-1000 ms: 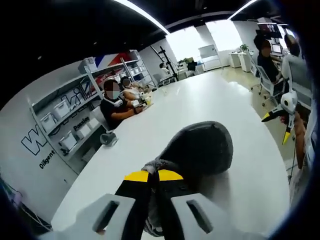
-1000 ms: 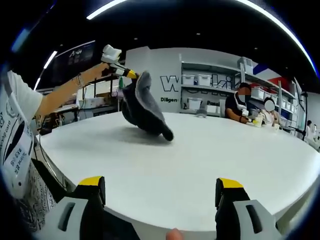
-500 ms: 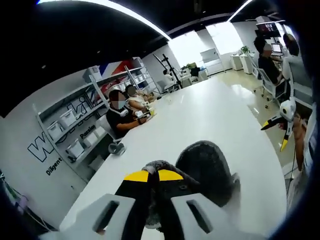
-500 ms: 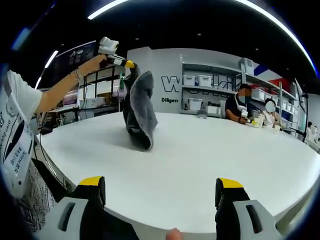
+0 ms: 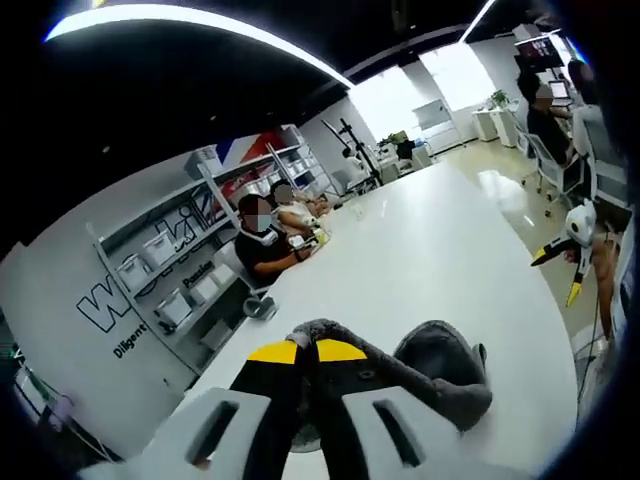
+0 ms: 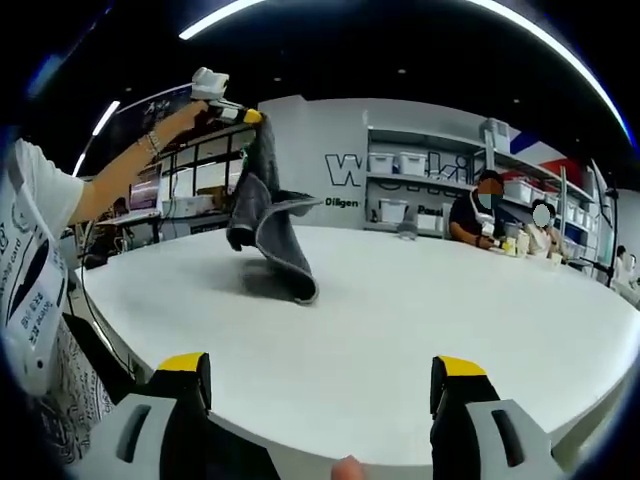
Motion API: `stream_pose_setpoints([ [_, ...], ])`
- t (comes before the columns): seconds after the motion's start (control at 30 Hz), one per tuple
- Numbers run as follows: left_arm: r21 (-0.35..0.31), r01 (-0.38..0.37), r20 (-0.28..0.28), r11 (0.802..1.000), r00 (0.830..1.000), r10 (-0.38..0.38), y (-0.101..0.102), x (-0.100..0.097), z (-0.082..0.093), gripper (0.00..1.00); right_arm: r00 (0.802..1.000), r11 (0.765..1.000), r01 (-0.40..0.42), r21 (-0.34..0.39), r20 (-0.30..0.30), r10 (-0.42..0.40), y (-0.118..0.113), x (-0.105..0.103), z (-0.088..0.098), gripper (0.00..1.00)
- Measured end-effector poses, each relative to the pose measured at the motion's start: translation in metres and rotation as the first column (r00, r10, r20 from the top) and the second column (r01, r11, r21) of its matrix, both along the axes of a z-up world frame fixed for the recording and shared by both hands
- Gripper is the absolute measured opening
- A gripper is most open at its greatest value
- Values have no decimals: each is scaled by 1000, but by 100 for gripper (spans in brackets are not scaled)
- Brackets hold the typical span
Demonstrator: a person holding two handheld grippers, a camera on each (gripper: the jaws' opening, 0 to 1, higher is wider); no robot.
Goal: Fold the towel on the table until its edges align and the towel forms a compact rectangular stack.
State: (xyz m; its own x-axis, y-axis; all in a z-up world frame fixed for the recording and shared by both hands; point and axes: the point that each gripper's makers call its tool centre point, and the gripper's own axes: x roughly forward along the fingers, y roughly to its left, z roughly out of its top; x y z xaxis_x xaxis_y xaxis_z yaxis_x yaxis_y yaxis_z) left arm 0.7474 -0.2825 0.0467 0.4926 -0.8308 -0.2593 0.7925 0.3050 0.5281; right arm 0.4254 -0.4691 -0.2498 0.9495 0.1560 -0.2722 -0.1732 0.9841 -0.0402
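Left tongs: the left tongs [image 5: 307,352], yellow-tipped on white bodies, are clamped tight on a corner of the dark grey terry towel [image 5: 432,368]; in the right gripper view the same tongs [image 6: 252,117] are raised high above the table at far left.
Left arm: a bare forearm with a wrist bracelet [image 6: 152,144] reaches up and out from a white printed T-shirt sleeve, the hand [image 6: 196,112] wrapped round the tool.
Right tongs: the right tongs [image 6: 322,378] gape wide, nothing between the jaws, low at the near table edge; in the left gripper view they [image 5: 560,270] hang at far right, tips pointing down.
Towel: it hangs from the left tongs in loose folds, its lowest edge touching the table.
Table: large glossy white oval table [image 6: 420,320].
Surroundings: two seated people [image 6: 478,212] at the far side; grey shelving with white storage bins [image 6: 395,160] on the wall behind.
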Motion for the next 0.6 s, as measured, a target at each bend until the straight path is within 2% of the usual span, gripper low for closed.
stream_pose_setpoints([
  [0.2,-4,-3,26,1000,1000,4,-1,-1,15,4,1000,1000,0,4,3,0,-5,4,-4,95],
  [0.37,-25,17,20,1000,1000,-17,-3,-7,30,4,1000,1000,-2,-2,5,2,-6,4,-4,95],
  [0.6,-80,50,11,996,999,-49,12,-19,52,4,1000,1000,5,0,5,-5,-7,2,-5,95],
])
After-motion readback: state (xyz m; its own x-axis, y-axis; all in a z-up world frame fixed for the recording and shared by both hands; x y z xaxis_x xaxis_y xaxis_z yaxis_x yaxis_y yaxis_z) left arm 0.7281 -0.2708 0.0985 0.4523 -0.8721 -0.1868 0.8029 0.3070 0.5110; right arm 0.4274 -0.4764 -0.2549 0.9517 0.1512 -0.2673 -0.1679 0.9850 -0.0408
